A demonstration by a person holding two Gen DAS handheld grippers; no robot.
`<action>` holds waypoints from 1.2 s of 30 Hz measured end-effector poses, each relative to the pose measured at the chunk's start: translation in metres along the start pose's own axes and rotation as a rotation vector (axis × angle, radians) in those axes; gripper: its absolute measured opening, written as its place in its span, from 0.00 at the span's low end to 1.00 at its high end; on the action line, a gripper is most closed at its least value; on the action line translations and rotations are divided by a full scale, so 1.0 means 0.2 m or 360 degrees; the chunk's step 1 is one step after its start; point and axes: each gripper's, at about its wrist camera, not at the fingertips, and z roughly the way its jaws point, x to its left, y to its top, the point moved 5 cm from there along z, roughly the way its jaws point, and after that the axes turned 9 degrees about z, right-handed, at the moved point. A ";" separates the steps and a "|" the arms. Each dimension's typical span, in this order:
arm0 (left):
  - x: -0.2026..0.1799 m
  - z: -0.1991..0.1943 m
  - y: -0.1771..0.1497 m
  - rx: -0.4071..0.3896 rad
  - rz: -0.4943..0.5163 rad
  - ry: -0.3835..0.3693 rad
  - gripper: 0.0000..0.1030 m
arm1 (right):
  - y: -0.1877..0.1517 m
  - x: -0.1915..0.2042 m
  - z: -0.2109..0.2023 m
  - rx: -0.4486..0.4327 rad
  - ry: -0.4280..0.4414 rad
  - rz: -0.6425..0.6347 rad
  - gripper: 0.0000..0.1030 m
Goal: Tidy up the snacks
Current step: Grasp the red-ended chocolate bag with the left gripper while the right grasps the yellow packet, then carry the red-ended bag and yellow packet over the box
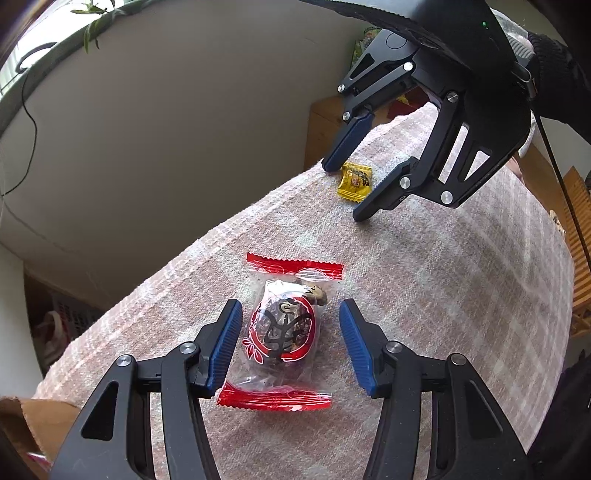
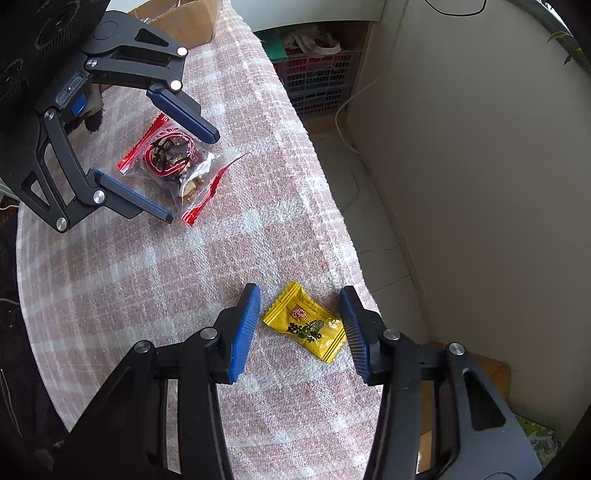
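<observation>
A clear snack packet with red sealed ends [image 1: 283, 332] lies on the pink checked cloth [image 1: 443, 295]. My left gripper [image 1: 290, 312] is open, its fingers on either side of that packet, low over the cloth. The packet also shows in the right wrist view [image 2: 173, 162], between the left gripper's fingers [image 2: 192, 177]. A small yellow candy packet [image 2: 304, 326] lies near the cloth's edge. My right gripper [image 2: 300, 299] is open and straddles it. In the left wrist view the right gripper [image 1: 343, 192] stands over the yellow packet [image 1: 354, 181].
A brown cardboard box [image 2: 184, 18] stands at the far end of the cloth, its corner also in the left wrist view [image 1: 29, 417]. Beyond the cloth's edge are a pale wall [image 2: 480, 184], floor, a red and grey crate [image 2: 317, 81] and a wooden box [image 1: 325, 125].
</observation>
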 end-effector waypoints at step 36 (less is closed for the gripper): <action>-0.10 -0.14 -0.14 -0.0172 -0.0122 0.0025 0.31 | -0.44 0.07 -0.18 -0.0100 -0.0138 0.0413 0.26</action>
